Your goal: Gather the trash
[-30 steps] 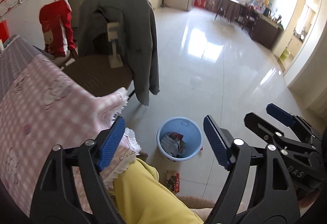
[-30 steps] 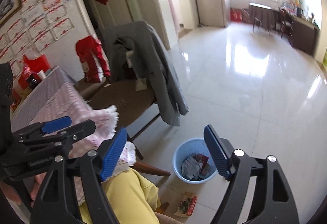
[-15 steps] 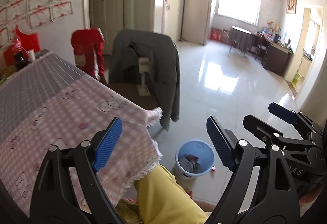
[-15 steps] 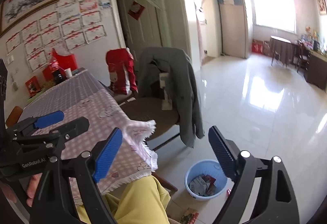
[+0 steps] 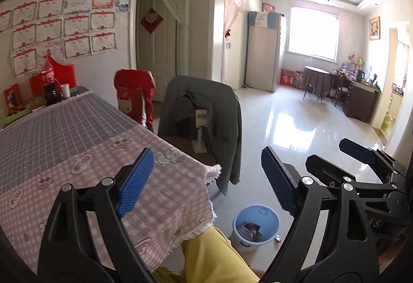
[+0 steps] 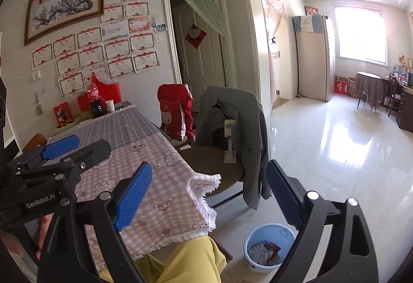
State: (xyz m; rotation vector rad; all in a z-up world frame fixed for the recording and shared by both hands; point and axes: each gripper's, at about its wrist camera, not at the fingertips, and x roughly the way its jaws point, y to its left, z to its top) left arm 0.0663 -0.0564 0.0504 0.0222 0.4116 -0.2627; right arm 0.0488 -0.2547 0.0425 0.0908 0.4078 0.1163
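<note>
A blue bin (image 5: 240,241) stands on the tiled floor beside the table corner, with crumpled wrappers (image 5: 249,230) inside it. A small red wrapper (image 5: 278,238) lies on the floor just right of it. My left gripper (image 5: 206,161) hangs open and empty, well above the bin and over the table corner. My right gripper (image 6: 209,172) is beside it at the same height, its jaws opening with nothing between them. From that side the bin (image 6: 251,263) and its wrappers (image 6: 263,250) sit low in the picture. Each gripper shows at the edge of the other's view.
A table under a pink checked cloth (image 5: 77,169) fills the left. A chair draped with a grey jacket (image 5: 222,112) stands behind the bin, a red-covered chair (image 5: 134,97) beyond it. A person's yellow trouser leg (image 5: 214,257) is at the bottom. Shiny floor (image 5: 309,133) stretches right.
Both views have risen and tilted up. The bin has slid toward the bottom edge, and the tabletop and certificate wall have come into sight. The right jaws spread a little wider.
</note>
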